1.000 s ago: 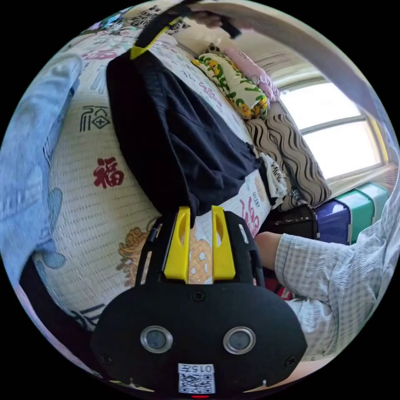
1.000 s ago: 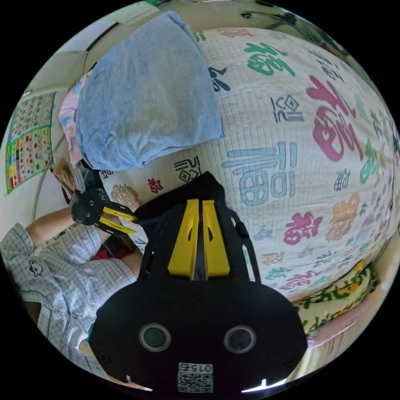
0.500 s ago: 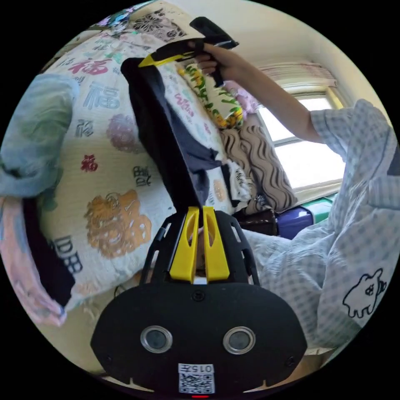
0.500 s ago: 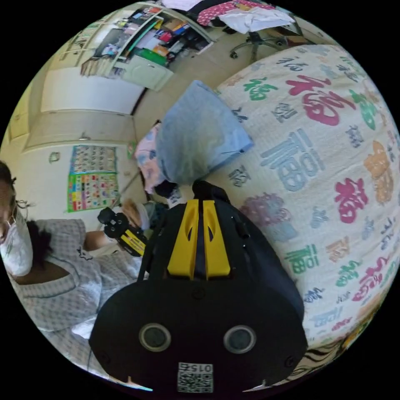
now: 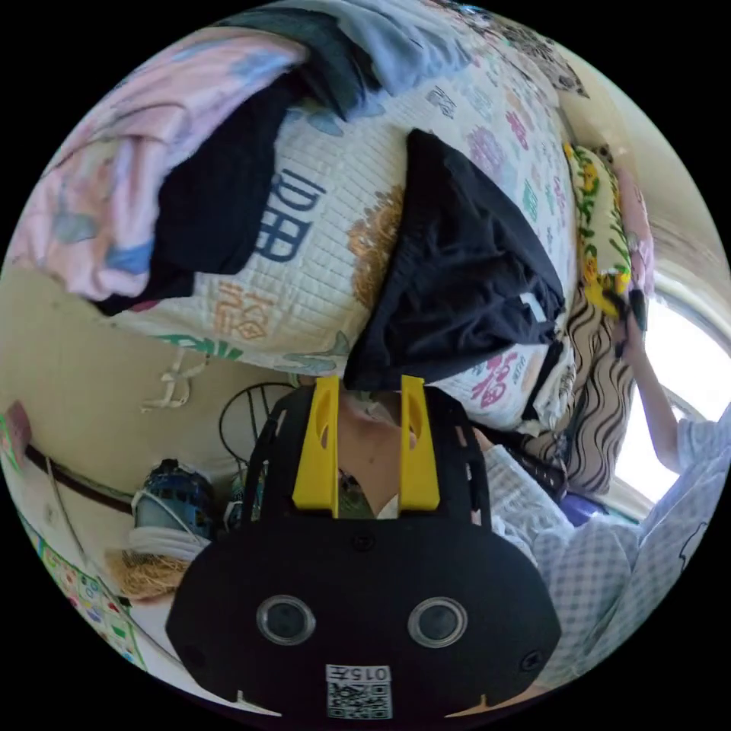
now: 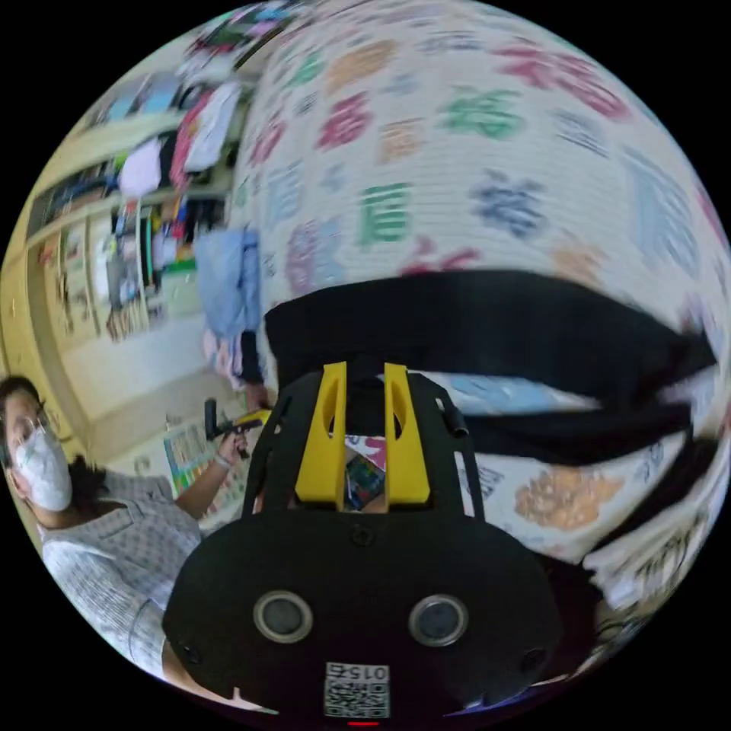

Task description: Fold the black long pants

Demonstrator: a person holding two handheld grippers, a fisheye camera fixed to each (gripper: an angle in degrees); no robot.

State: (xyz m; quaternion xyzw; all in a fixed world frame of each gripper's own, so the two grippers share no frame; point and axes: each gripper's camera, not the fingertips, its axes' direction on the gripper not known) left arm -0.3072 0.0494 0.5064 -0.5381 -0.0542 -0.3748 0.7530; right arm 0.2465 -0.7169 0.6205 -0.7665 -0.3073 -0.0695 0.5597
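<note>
my left gripper (image 5: 369, 396) has its jaws apart with nothing between them, and through the gap i see only what lies off the side of the bed. just beyond the tips, the pants (image 5: 457, 282) lie in a dark bunched mound on the quilt (image 5: 320, 251), near the bed's edge. in the right gripper view the pants (image 6: 487, 320) run as a long dark band across the quilt (image 6: 472, 152), with a second dark strip below it that may be the other leg, though the blur makes that hard to call. my right gripper (image 6: 364, 388) is spread too, and dark cloth sits right at the tips; i cannot tell whether it is touching the fabric or only hanging over it. the left gripper (image 6: 247, 422) shows small there in the person's hand (image 6: 228, 449), off the side of the bed. other clothes (image 5: 198, 190) are heaped on the quilt apart from the pants. i'd say we are between grabs: the pants are down on the bed but rumpled, with no neat fold visible. the next move calls for finding a clean edge, waistband or hem, closing each gripper on a corner and pulling the cloth flat before doubling it over. the bunching means i could pinch two layers at once.
</note>
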